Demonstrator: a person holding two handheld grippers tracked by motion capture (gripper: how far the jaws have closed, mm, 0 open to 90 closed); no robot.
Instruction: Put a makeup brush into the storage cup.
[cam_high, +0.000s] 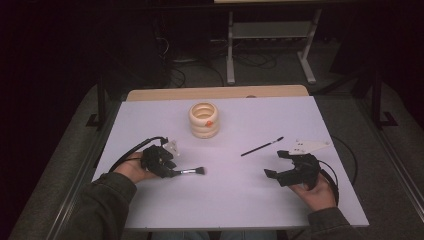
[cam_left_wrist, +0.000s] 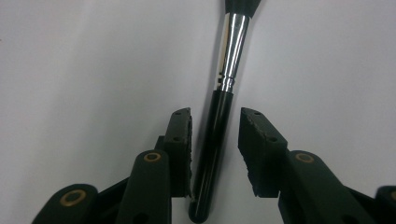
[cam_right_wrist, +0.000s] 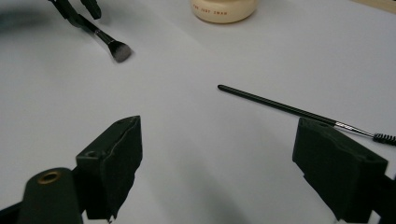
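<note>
Two makeup tools lie on the pale lilac table (cam_high: 150, 210) and neither has been lifted, so the work looks barely begun. Nearest the person, the left gripper (cam_left_wrist: 215, 135) has its jaws on either side of the glossy black handle of a short makeup brush with a chrome ferrule and a dark bristle head (cam_left_wrist: 215, 140). The left gripper view shows the handle running up between the pads: the left-hand pad sits right against it, perhaps just touching, while the right-hand pad stands clear with a visible gap. The jaws are therefore narrowed but not yet pinching, and the brush rests flat on the table, its bristle head (cam_high: 199, 171) pointing toward the table's middle in the high view. Closing the last bit and lifting remain to be done.

On the other side, the right gripper (cam_right_wrist: 219, 158) hovers low over bare tabletop with its jaws spread wide and nothing between them. Just beyond its right-hand jaw lies a thin black wand with a small spooled tip (cam_right_wrist: 289, 108), untouched. Farther back, near the middle of the table, stands a cream ribbed round holder with an open top (cam_high: 204, 120), probably where both tools are meant to go; it holds neither tool.
</note>
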